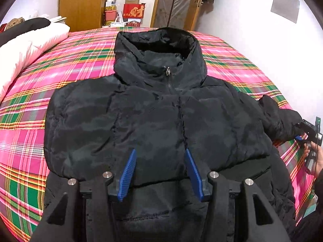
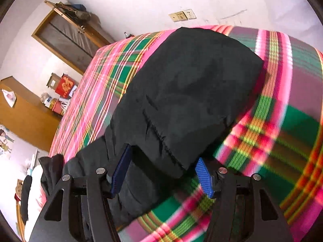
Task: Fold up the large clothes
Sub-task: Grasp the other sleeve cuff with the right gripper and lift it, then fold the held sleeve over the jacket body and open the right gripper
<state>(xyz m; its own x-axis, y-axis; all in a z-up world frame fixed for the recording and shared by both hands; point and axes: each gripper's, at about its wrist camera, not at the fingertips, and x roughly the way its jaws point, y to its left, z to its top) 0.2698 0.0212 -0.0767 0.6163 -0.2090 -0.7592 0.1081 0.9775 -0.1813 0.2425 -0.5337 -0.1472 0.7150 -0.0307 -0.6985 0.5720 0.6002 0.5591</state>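
— How far has the folding got, would you say?

— Hardly begun, by my reckoning. The black puffer jacket [image 1: 157, 121] lies front-up on the plaid bedspread [image 1: 26, 125], zipped, collar pointing toward the wooden wardrobe [image 1: 80, 4]. The body is spread flat, with no fold across it yet. One sleeve [image 2: 181, 92] sticks out sideways from the jacket's body, toward the person's right. The opposite sleeve I can't make out.

— And the grippers?

— The left gripper [image 1: 160, 171] hovers over the lower front of the jacket, just beside the zip line, fingers apart with only cloth beneath them, gripping nothing. The right gripper [image 2: 163, 171] is at the cuff end of that outstretched sleeve. The cuff sits between its blue fingers [image 2: 203, 175], but whether the pads actually press on it, I can't tell; the picture is smeared there.

— So what's left?

— Nearly everything, I'd judge: that sleeve brought in over the jacket's chest, then the body folded down.
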